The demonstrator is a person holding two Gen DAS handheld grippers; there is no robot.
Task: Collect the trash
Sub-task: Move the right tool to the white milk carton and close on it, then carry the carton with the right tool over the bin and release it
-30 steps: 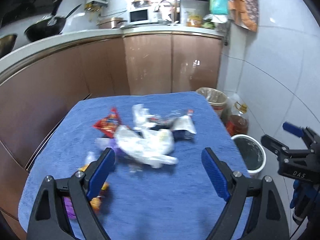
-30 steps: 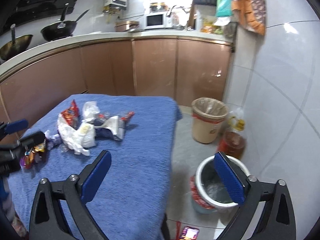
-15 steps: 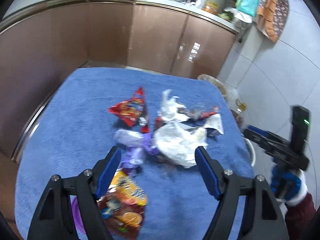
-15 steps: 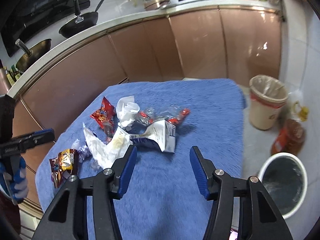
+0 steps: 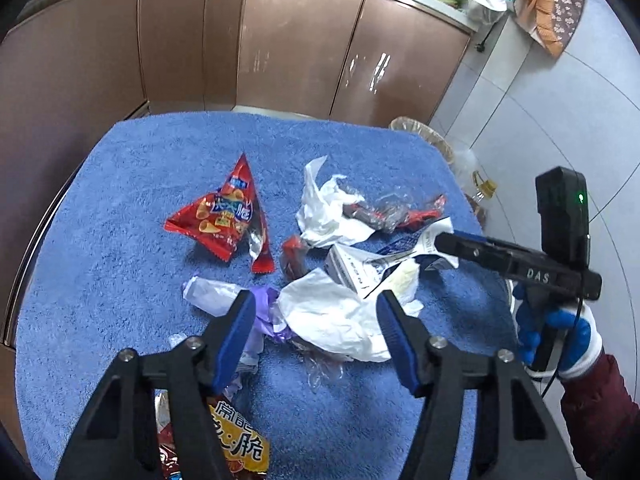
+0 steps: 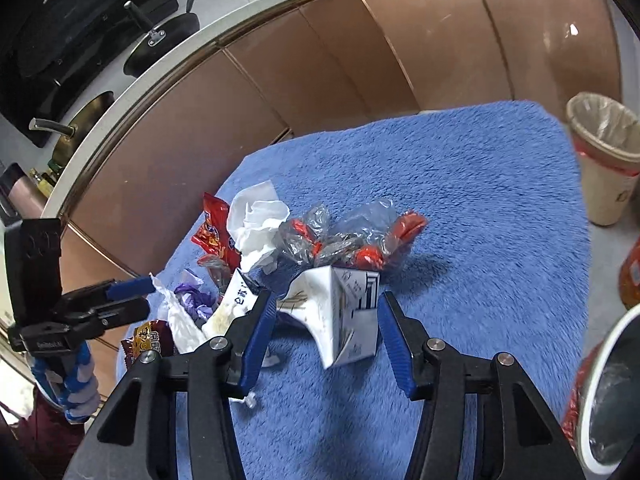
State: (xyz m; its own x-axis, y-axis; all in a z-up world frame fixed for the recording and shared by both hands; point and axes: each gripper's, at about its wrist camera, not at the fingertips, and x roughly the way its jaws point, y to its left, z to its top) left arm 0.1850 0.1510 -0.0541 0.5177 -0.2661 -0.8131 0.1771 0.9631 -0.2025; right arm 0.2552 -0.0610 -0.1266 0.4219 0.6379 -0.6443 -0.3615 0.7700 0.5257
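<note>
Trash lies in a heap on a blue towel [image 5: 120, 280]. My left gripper [image 5: 314, 316] is open, its jaws on either side of a crumpled white tissue [image 5: 328, 314], with a purple wrapper [image 5: 266, 312] at its left finger. My right gripper [image 6: 326, 318] is open, its jaws on either side of a torn white carton [image 6: 340, 312]; it also shows in the left wrist view [image 5: 452, 242]. A red chip bag [image 5: 224, 216], a white napkin [image 6: 258, 220] and clear wrappers with red pieces [image 6: 348, 240] lie beyond. An orange snack bag [image 5: 236, 444] lies under my left gripper.
A beige lined bin [image 6: 604, 160] stands on the floor past the towel's right edge. A white-rimmed bin [image 6: 608, 400] stands at the right, close by. An oil bottle [image 5: 480, 192] stands on the floor. Brown cabinets [image 5: 280, 48] run behind.
Both grippers have moved down and in toward the trash heap. The left has narrowed around the white tissue; the right now brackets the white carton.
</note>
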